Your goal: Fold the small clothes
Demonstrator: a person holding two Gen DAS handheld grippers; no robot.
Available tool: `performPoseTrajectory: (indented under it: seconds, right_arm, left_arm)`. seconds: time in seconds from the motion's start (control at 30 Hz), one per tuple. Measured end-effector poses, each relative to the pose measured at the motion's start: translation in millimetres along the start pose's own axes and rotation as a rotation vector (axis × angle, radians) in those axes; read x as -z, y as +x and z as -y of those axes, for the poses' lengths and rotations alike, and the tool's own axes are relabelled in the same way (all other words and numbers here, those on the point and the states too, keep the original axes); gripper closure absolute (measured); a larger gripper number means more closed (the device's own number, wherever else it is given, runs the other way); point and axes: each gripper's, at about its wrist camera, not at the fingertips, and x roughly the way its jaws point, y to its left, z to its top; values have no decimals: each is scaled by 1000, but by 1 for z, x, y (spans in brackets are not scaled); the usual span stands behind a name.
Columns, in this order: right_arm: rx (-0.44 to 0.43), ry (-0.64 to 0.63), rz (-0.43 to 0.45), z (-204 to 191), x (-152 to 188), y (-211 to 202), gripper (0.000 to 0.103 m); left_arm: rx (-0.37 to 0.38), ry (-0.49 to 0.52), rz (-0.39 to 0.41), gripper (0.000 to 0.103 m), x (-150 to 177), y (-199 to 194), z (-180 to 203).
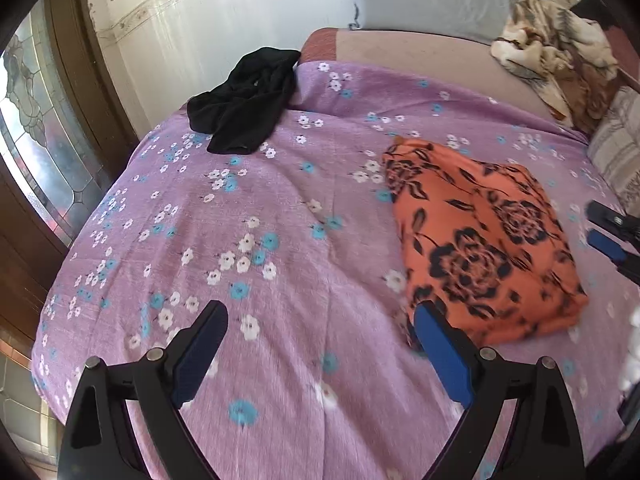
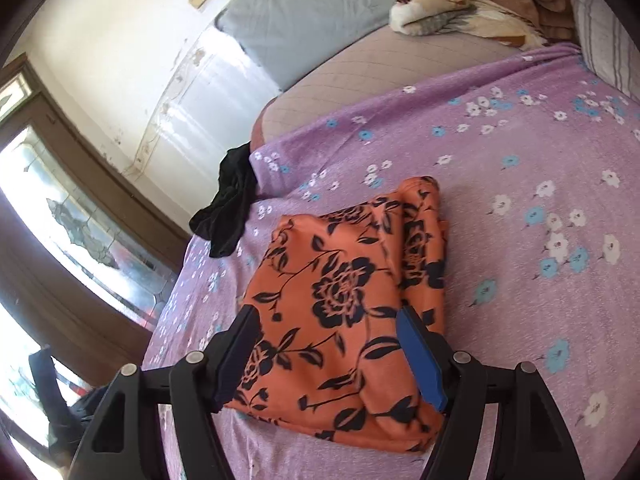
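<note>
Folded orange floral garment (image 2: 344, 304) lies flat on the purple flowered bedspread (image 2: 520, 184), a neat rectangular bundle w/ a rolled edge along one side. All places below are relative to that garment.

Right gripper (image 2: 328, 356): jaws spread wide, one blue-padded finger on each side of the garment's near end, straddling it. Fabric shows between the fingers but they aren't pinched on it; whether the pads touch the cloth, can't tell. Nothing gripped.

Left gripper (image 1: 320, 356): jaws also wide apart, holding nothing. It hangs over bare bedspread beside the garment; its right finger (image 1: 440, 356) sits at the garment's near corner, contact unclear due to blur. In the left wrist view the right gripper's fingertips (image 1: 604, 240) peek in at the frame edge, on the garment's far side from the left gripper.

Black crumpled garment (image 1: 244, 100) sits well apart from the orange one, at the bedspread's edge toward the wall, unfolded. Beyond the orange garment, past the bedspread: a grey pillow (image 2: 304, 16) and a rumpled tan-brown blanket (image 1: 552, 52). A leaded glass window (image 1: 36, 152) is off past the black garment.
</note>
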Motion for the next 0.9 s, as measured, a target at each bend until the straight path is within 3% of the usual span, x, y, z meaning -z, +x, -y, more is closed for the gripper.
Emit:
performPoseTrajectory:
  seconds: [0.4, 0.9]
  right_arm:
    - [55, 33, -1, 20, -23, 22, 29]
    - [62, 97, -29, 43, -29, 31, 29]
  left_arm:
    - [47, 11, 42, 9, -35, 63, 18]
    - [142, 13, 61, 9, -66, 73, 25]
